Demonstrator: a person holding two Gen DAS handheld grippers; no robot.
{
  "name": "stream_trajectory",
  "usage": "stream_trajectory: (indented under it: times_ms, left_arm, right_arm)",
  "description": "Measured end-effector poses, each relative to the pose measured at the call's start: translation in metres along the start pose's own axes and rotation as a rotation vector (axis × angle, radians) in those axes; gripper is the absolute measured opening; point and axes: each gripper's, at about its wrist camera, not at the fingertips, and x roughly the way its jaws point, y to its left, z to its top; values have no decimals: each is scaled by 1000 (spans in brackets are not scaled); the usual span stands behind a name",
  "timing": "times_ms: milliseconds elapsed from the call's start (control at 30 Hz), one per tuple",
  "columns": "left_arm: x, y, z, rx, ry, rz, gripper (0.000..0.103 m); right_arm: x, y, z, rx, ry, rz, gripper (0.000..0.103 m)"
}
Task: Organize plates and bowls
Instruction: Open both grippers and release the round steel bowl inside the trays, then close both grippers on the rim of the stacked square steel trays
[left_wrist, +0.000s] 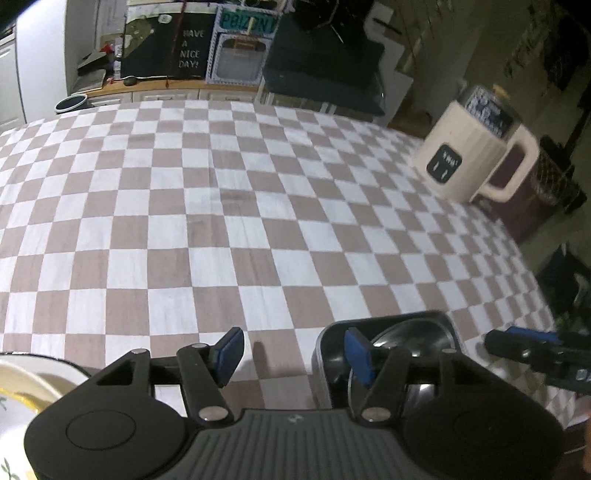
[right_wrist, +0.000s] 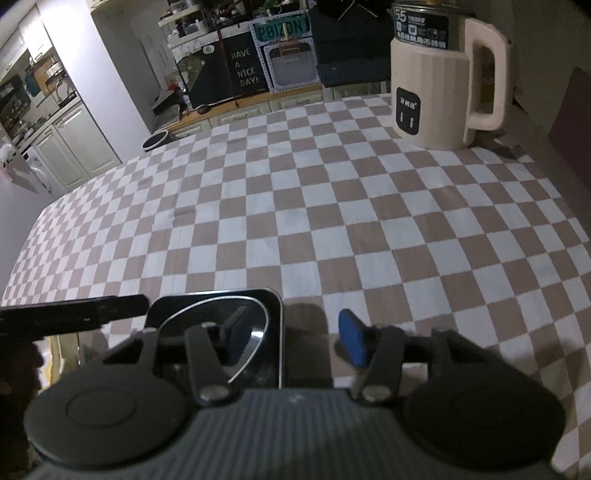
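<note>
While both jaws stand spread and empty, we hold the left gripper (left_wrist: 291, 354) and right gripper (right_wrist: 295, 338) flanking the black tray (right_wrist: 275, 332) at the tabletop's (left_wrist: 258, 203) near edge, presumably ready to sort its steel bowl (left_wrist: 417, 336).

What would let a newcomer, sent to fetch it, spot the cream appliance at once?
Look over the checkered tablecloth to its far right corner. There the cream jug-shaped appliance stands upright, alone. It has a big loop handle and a dark front panel, unlike the low black square dish near the grippers.
</note>
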Motion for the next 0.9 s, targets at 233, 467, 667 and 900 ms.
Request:
stream_trajectory:
  times_ms: [233, 467, 667, 900]
  left_arm:
    - [7, -1, -5, 44, 48, 2, 56]
    - [2, -2, -19, 74, 77, -5, 53]
    - [-3, 0, -23, 54, 80, -37, 45]
    - [-3, 2, -20, 3, 90, -103, 24]
  right_arm:
    - [12, 0, 3, -9, 38, 4, 51]
    - [32, 5, 3, -63, 122, -14, 27]
    - [38, 3, 5, -74, 151, 9, 20]
    - [39, 4, 0, -63, 161, 43, 8]
